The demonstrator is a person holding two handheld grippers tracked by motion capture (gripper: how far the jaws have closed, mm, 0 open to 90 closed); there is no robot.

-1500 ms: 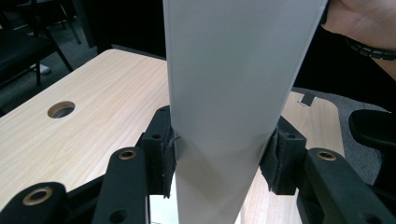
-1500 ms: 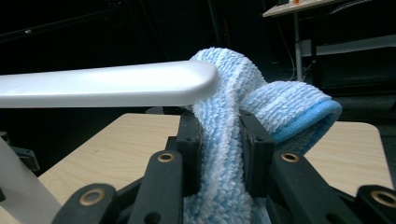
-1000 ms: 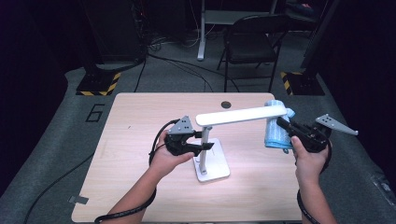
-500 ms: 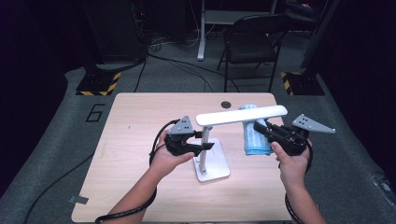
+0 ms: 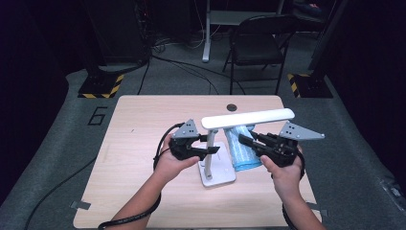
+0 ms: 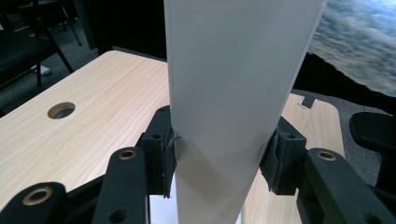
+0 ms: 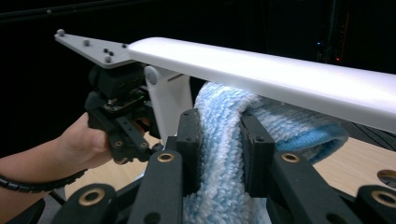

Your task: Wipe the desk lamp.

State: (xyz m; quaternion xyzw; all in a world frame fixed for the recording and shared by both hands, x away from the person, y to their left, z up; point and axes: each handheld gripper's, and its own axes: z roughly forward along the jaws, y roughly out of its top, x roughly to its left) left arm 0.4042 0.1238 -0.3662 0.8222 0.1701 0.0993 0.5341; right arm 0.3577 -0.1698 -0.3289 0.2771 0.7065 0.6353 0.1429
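My left hand-held gripper is clamped on the upright post of the white desk lamp, its pads pressing both sides of the post, which steadies the lamp on the table. My right hand-held gripper is pinching a blue cloth, bunched between its jaws and sitting just under the lamp's long head, right of the post.

I judge the holding part done: lamp braced, cloth in grip and brought up to the lamp. What is left looks like the wiping itself, along the head, the post and the base.

The cloth is near the head's underside, and I cannot tell whether it touches. The head hangs low over the cloth, and my left hand sits close to the post, so room there is tight. A folding chair stands well beyond the table.
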